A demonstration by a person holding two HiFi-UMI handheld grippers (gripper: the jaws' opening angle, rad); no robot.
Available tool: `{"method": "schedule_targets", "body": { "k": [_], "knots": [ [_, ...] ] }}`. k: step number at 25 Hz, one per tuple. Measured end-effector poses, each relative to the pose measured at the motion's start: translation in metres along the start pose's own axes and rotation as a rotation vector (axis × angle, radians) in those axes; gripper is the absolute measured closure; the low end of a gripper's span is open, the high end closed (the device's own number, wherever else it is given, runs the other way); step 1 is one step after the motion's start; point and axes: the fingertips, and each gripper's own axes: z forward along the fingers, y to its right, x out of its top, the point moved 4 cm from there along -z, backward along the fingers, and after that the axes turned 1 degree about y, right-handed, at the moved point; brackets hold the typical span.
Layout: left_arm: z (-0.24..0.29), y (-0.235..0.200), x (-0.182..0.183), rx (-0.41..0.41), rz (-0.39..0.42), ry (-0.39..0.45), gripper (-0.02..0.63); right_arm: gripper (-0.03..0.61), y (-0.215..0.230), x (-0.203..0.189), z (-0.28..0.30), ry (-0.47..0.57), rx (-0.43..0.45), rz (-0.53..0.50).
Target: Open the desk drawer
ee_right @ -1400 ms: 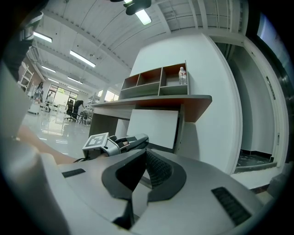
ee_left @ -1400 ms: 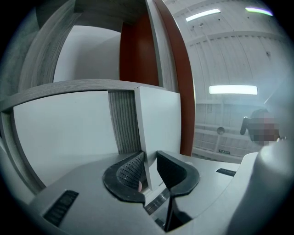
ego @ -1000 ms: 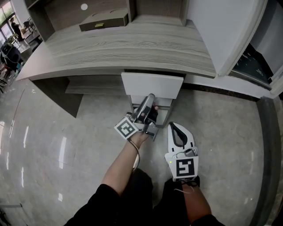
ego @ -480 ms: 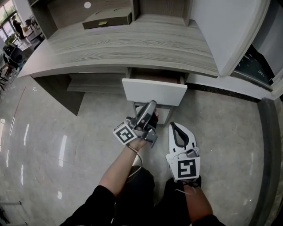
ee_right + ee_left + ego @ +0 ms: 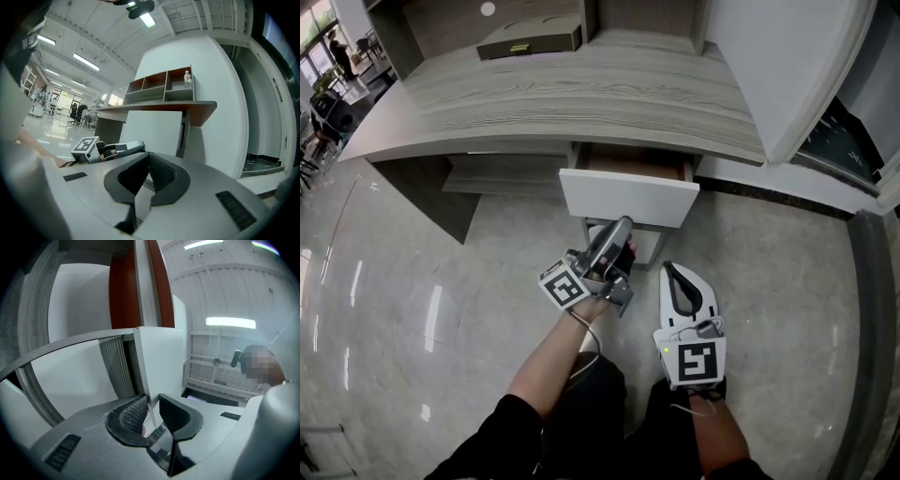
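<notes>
Two claws sit low in front of a desk, above a glossy stone floor (image 5: pixel 394 309). Far left on the grey wood-grain tabletop (image 5: pixel 581 98) lies a flat box (image 5: pixel 528 37), well back from the front edge.

Under that edge, near its middle, the drawer (image 5: pixel 628 197) stands partly pulled out. Its white front is clear of the desk, and a strip of its reddish-brown inside shows behind it.

The left claw (image 5: pixel 619 232) reaches up to the drawer's lower edge from below, tilted upward. Its marker cube (image 5: pixel 563 286) sits at the near end, by the person's left hand (image 5: pixel 598 298). In the left gripper view the thin edge of the white front runs down between the two ribbed pads (image 5: pixel 133 413). The jaws have just been closing a little and grasp that edge.

Just to the right and nearer the person, the right claw (image 5: pixel 675 272) hangs apart from the drawer. It is clenched with nothing in it; its own view shows the pads pressed together and the drawer front beyond them.

Farther right a tall white panel (image 5: pixel 787 66) rises beside the desk.
</notes>
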Motion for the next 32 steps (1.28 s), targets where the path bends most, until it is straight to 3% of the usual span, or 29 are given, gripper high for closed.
{"method": "schedule_targets", "body": {
  "k": [15, 24, 26, 29, 32],
  "knots": [
    [0.001, -0.001, 0.0, -0.037, 0.007, -0.006, 0.532, 0.572, 0.01, 0.004, -0.001, 0.024, 0.0, 0.011],
    [-0.004, -0.005, -0.002, -0.033, 0.014, -0.044, 0.548, 0.569, 0.03, 0.048, 0.012, 0.03, 0.184, -0.104],
    [-0.012, -0.009, -0.007, -0.013, 0.012, -0.07, 0.591, 0.454, 0.032, 0.055, 0.017, 0.013, 0.238, -0.122],
    [-0.033, -0.015, -0.019, 0.021, 0.025, -0.139, 0.611, 0.448, 0.032, 0.069, 0.021, 0.015, 0.299, -0.187],
    [-0.051, -0.011, -0.034, 0.028, 0.116, -0.296, 0.611, 0.448, 0.033, 0.083, 0.023, -0.017, 0.354, -0.275]
  ]
}}
